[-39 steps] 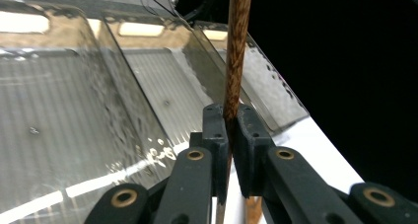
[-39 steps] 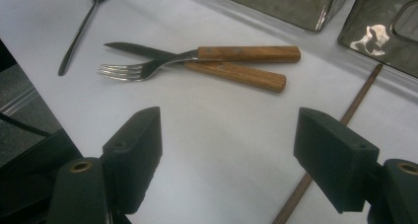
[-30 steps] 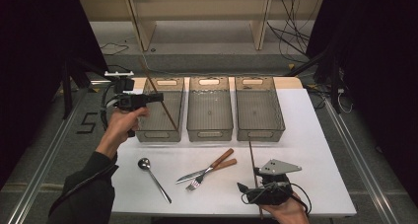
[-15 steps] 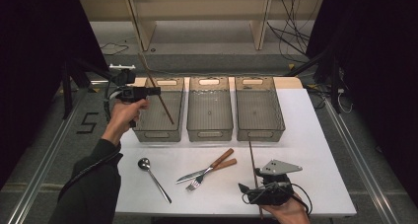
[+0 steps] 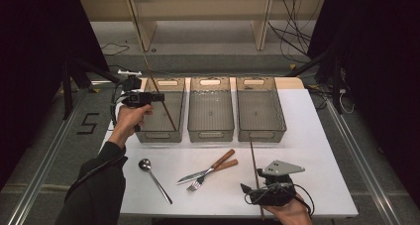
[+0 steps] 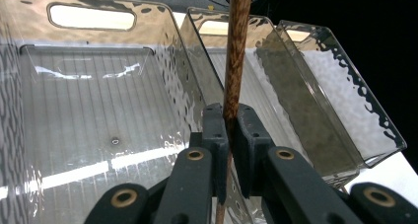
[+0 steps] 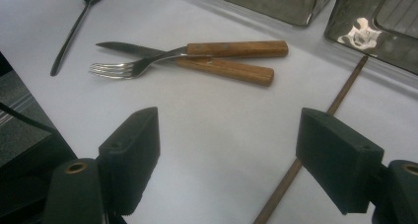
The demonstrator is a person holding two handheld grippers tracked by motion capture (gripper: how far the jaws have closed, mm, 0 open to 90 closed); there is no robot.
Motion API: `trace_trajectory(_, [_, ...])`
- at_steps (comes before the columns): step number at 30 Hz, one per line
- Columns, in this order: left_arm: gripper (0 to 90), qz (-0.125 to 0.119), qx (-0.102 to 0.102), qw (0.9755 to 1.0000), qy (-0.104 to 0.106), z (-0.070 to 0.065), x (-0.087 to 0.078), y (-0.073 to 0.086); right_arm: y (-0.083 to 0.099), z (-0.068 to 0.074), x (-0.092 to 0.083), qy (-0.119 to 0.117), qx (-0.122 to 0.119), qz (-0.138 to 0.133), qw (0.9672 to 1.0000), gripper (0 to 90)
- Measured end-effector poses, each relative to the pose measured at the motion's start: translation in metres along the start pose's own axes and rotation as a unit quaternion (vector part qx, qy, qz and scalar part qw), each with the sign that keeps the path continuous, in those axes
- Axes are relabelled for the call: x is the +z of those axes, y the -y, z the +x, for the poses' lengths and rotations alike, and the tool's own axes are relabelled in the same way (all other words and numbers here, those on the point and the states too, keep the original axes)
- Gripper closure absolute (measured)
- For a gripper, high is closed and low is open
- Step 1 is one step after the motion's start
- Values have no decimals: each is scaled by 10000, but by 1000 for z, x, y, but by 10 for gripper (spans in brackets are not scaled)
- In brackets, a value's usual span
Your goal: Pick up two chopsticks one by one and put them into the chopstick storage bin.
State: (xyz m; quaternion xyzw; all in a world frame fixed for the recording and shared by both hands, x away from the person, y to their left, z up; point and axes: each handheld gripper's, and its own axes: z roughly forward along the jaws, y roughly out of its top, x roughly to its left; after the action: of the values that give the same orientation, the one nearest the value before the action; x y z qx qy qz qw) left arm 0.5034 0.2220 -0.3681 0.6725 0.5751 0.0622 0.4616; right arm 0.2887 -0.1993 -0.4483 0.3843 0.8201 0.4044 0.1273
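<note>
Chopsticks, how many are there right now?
2. One chopstick is clamped in the left gripper above the left bin; the other chopstick lies on the table by the right gripper.

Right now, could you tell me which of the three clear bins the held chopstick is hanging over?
The leftmost bin: the left gripper holds the chopstick slanted above it. The middle and right bins have nothing over them.

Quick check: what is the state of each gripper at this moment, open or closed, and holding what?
Left gripper: closed on a wooden chopstick, over the left bin.
Right gripper: open, holding nothing.
</note>
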Motion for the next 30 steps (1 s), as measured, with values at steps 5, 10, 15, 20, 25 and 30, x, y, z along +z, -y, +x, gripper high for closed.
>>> trace_trajectory(5, [839,118,-20,9999,-10,-1,7,3,0,0,-1,12,5,-11,10000,253])
trace_trajectory(10, [839,199,-62,9998,-19,-1,13,6,0,0,-2,18,15,-19,10000,252])
trace_trajectory(15, [839,214,-92,9997,6,-1,16,8,1,-1,-2,19,16,-12,10000,253])
trace_trajectory(20, [837,289,-72,9996,-9,-1,18,10,1,-1,-1,11,19,-7,10000,254])
trace_trajectory(25, [835,323,-127,9994,-24,1,21,12,1,-1,-1,2,34,2,10000,255])
trace_trajectory(30, [833,342,-150,9993,-67,1,26,14,1,-2,0,-8,15,11,10000,255])
